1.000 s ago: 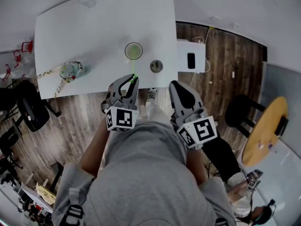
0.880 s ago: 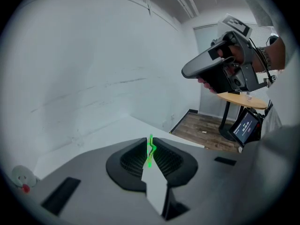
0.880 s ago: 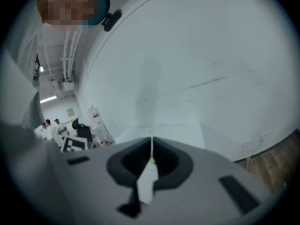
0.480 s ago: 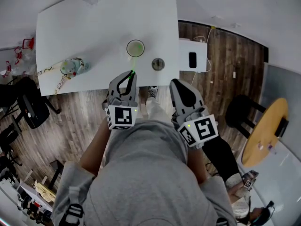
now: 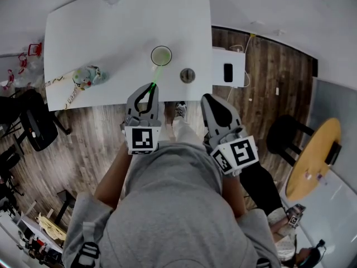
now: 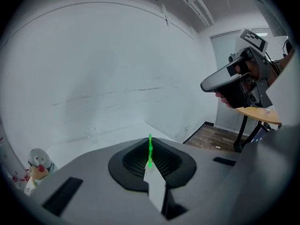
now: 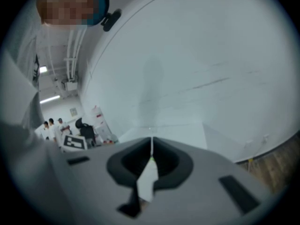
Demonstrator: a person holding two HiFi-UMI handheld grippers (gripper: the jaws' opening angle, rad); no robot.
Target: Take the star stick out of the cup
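Observation:
A thin green star stick [image 5: 155, 75] slants from the green-lined cup [image 5: 161, 55] on the white table [image 5: 100, 38] back to my left gripper [image 5: 151, 87]. Its jaws have just been closing and are now shut on the stick's near end. In the left gripper view the stick [image 6: 150, 150] stands upright between the pads of the left gripper [image 6: 150, 165], and the cup is hidden behind the jaws. I cannot tell whether the stick's far end is still inside the cup. My right gripper [image 5: 214, 101] hangs off the table's front edge, shut and holding nothing, as the right gripper view confirms for the right gripper [image 7: 151, 150].
A small round grey object [image 5: 187, 75] lies right of the cup. A wrapped toy [image 5: 86, 76] sits at the table's left front. A white box with a phone [image 5: 227, 70] stands at the right. A black chair [image 5: 34, 128] is left; a stool [image 5: 285, 133] and a round wooden table [image 5: 315, 155] are right.
The left gripper's jaws, open around the stick a second ago, have closed on it. The gripper has lifted a little and rolled, and the stick now leans out from the cup. The right gripper stayed put.

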